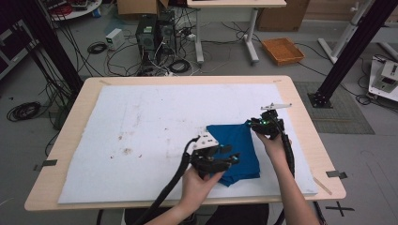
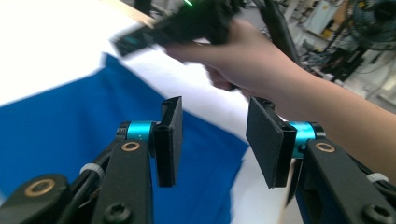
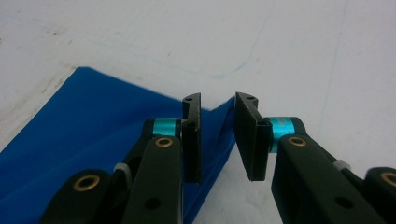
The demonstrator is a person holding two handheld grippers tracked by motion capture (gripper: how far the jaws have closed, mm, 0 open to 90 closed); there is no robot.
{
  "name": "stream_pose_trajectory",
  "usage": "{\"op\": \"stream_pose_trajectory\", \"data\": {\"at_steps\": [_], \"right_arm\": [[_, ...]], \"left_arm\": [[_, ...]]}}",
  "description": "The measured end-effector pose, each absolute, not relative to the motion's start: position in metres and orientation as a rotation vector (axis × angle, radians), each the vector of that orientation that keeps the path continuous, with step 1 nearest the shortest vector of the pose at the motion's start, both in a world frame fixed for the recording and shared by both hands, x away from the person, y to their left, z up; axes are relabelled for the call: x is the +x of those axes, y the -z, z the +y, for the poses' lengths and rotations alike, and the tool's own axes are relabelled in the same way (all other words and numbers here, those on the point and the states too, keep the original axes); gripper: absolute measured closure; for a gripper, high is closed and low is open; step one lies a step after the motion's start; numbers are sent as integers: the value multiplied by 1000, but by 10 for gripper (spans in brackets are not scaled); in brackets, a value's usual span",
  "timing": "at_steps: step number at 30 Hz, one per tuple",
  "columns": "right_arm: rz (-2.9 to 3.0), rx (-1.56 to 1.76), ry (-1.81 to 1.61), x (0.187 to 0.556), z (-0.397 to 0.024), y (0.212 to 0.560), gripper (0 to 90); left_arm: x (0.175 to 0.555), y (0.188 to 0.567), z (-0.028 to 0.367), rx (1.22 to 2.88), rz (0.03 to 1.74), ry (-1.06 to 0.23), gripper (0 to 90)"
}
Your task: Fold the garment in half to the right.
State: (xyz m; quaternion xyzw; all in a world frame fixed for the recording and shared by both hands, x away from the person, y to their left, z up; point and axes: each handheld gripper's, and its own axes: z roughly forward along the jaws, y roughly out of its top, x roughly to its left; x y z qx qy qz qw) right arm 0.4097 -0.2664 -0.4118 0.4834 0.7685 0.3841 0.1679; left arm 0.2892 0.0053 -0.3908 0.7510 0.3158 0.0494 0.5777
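A folded blue cloth (image 1: 237, 152) is seen lying on the white mat (image 1: 141, 126) of the counter (image 1: 75, 112), at about 4 o'clock from the mat's centre. The left gripper (image 1: 225, 159) is held over the cloth's near edge with its fingers (image 2: 170, 135) wide apart and nothing between them. The right gripper (image 1: 257, 124) is poised at the far corner, at 1 o'clock on the cloth, its fingers (image 3: 194, 135) narrowly parted around that corner but not closed. Should one layer alone be pinched, the fold would likely be dragged open or bunched.
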Motion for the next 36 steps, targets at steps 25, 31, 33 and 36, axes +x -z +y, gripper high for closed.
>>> {"op": "stream_pose_trajectory", "data": {"at_steps": [25, 31, 33, 36], "right_arm": [[2083, 1502, -1167, 359, -288, 425, 709], [2108, 1494, -1327, 303, -294, 428, 664], [2122, 1501, -1337, 288, -296, 431, 663], [2138, 1508, -1328, 276, -296, 437, 677]], "left_arm": [[277, 391, 140, 1726, 896, -250, 552], [270, 395, 163, 1711, 918, -269, 553], [268, 397, 168, 1707, 930, -266, 550], [268, 400, 173, 1707, 945, -259, 549]]}}
